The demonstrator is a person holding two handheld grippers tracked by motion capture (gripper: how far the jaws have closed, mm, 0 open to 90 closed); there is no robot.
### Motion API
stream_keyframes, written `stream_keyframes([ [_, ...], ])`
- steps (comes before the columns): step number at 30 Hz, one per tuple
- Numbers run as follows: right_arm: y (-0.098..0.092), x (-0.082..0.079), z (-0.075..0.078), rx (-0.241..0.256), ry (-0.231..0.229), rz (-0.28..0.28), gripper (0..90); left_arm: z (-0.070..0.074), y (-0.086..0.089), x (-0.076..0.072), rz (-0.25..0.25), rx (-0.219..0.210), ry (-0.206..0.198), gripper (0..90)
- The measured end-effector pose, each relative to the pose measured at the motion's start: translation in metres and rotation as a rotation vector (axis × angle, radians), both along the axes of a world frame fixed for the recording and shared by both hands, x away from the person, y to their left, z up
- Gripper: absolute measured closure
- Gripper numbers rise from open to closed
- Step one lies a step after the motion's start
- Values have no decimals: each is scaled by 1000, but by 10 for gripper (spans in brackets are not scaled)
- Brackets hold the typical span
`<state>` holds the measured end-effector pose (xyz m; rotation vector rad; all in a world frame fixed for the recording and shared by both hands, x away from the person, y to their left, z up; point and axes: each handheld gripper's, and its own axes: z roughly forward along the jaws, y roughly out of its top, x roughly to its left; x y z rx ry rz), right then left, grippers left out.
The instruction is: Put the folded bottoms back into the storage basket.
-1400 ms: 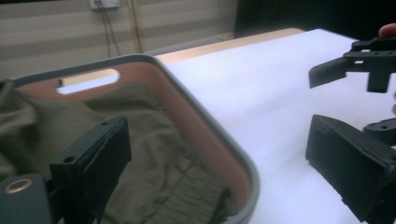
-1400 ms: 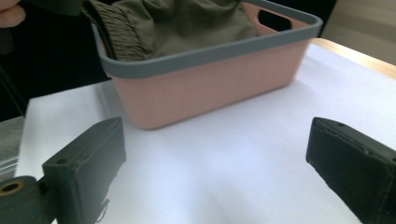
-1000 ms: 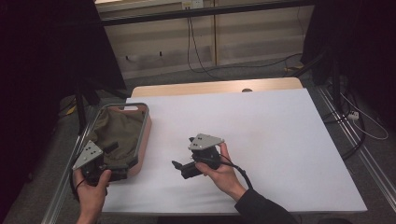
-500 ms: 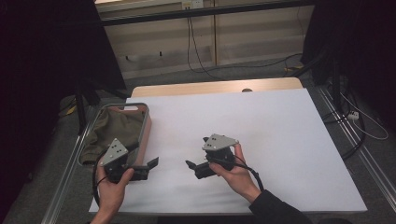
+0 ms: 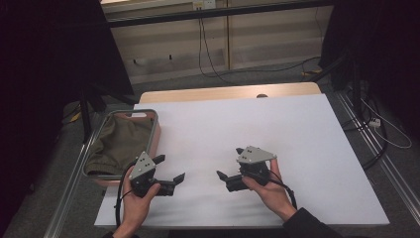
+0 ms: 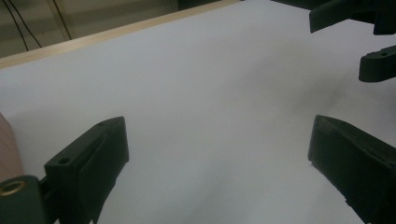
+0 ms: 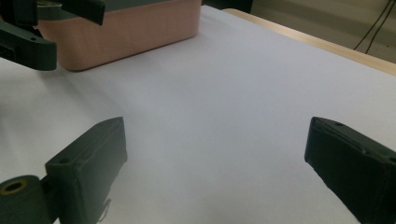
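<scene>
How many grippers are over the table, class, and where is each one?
2. The left gripper is beside the pink tray of olive cloth; the right gripper is nearer the white table's middle, jaws open.

the high view is looking down on the table [image 5: 297,148] from above; both gripper views are skimming low across it, facing each other.

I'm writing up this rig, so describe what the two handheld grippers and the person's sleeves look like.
Each gripper, left gripper and right gripper, is a black body with two blocky black jaws and a grey three-cornered plate on top. A black cable trails from each. The right arm wears a dark sleeve.
</scene>
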<state>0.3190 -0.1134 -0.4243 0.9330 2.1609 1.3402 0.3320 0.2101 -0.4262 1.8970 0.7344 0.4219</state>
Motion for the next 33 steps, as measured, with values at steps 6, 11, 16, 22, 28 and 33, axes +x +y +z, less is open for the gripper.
stream_keyframes([
  [6, -15, -9, -9, -25, -11, -52, 55, -1, 2, -5, -17, -8, -16, 52],
  [11, -26, -18, -14, -35, -17, -91, 44, -6, 1, -9, -20, -9, -16, 52],
  [16, -38, -25, -11, -19, -34, -120, 40, -7, 1, -7, -8, -14, -16, 52],
  [22, -61, -37, -12, -13, -39, -187, 34, -9, 0, -7, -8, 4, -15, 52],
  [28, -83, -48, -11, 9, -42, -248, 35, -9, 0, -8, 10, -7, -8, 52],
  [33, -96, -54, -10, 12, -51, -278, 38, -10, 1, -9, 11, -7, -7, 52],
])
